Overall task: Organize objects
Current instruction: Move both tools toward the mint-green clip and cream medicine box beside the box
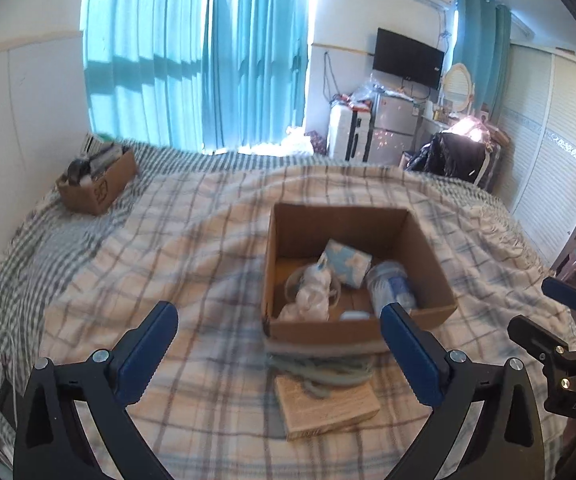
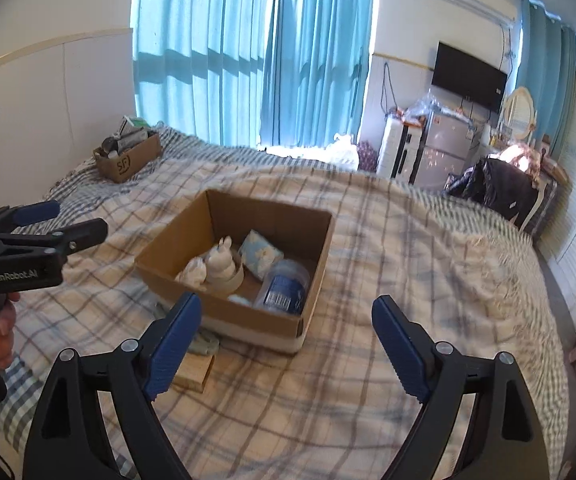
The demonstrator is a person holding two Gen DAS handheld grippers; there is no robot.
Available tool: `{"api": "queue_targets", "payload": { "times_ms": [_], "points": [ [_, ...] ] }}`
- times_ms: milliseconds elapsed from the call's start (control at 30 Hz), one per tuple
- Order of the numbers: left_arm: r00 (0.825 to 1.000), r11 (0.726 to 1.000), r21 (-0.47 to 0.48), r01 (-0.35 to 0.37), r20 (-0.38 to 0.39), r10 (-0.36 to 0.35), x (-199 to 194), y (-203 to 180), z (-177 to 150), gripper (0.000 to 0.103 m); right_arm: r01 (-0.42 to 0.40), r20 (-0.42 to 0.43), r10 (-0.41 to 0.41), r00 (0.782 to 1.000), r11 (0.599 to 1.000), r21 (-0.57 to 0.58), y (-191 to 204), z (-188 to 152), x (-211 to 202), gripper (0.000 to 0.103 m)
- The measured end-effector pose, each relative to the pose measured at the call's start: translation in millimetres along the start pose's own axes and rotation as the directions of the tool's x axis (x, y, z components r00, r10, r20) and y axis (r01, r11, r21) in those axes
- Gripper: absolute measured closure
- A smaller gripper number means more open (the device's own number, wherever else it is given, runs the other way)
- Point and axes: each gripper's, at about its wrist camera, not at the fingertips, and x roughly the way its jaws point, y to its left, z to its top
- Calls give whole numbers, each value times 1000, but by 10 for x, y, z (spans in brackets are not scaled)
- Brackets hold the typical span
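I am looking down at a bed covered in a plaid blanket [image 1: 168, 248]. My left gripper [image 1: 280, 344] has its blue-padded jaws spread wide with nothing between the pads. My right gripper [image 2: 286, 340] is also spread wide and empty. Neither touches anything.

An open cardboard box [image 1: 427, 248] sits on the blanket, at about twelve o'clock from the left gripper and eleven o'clock from the right. Inside it I see a white plush toy [image 1: 313, 288] sitting in a ring of tape, a blue-and-white patterned packet [image 1: 347, 262] at the toy's one o'clock, and a clear plastic jar with a blue label [image 1: 391, 286] lying on its side at the toy's three o'clock.

Still outside the box, just beside its near wall at six o'clock, lie a grey-green bundle of cord or yarn [image 1: 323, 372] and, under it, a flat pale block [image 1: 327, 404] that may be wood; I cannot tell for sure.

My judgement: the bundle is soft and light, will squash, and is best pinched across its thick middle. The block looks stiff and smooth, so I would grip across its narrow edges. A second box [image 1: 100, 188] stands well apart at ten o'clock.
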Motion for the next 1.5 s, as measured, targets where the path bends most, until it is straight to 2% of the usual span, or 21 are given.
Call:
{"api": "queue_targets", "payload": {
  "times_ms": [167,233,367,533,667,800,833,900,1033,1233,1400,1500],
  "points": [
    [994,999,-31,-44,-99,41,356,128,-459,0,-60,-129,69,989,996,73,75,-389,489,16],
    [986,996,-54,-65,-157,55,549,199,-627,0,-84,-174,98,980,993,86,145,-519,698,16],
    [965,986,-115,-124,-246,93,764,380,-755,0,-128,-245,136,960,991,50,356,-672,1020,16],
    [962,959,-238,-157,-255,94,766,632,-782,0,-200,-259,199,945,980,24,591,-607,1300,16],
    [963,953,-255,-163,-252,97,729,658,-784,0,-239,-267,228,936,971,-7,785,-516,1535,16],
    [952,955,-238,-178,-286,107,799,637,-820,0,-239,-296,215,930,970,-47,930,-511,1718,16],
    [951,955,-235,-180,-289,108,815,626,-817,0,-250,-298,229,927,967,-36,928,-518,1736,21],
    [949,957,-228,-177,-299,104,847,611,-832,0,-262,-291,247,924,965,-13,875,-528,1720,24],
    [947,962,-209,-175,-303,107,860,572,-857,0,-215,-287,201,937,976,-19,755,-584,1569,24],
    [951,970,-188,-151,-297,90,846,509,-875,0,-156,-264,157,952,987,23,451,-703,1126,24],
    [951,985,-116,-127,-298,87,812,306,-869,0,-71,-241,76,968,997,31,147,-772,758,24],
    [950,992,-74,-98,-305,71,807,131,-876,0,-37,-241,52,969,997,67,-79,-806,624,24]
  ]
}}
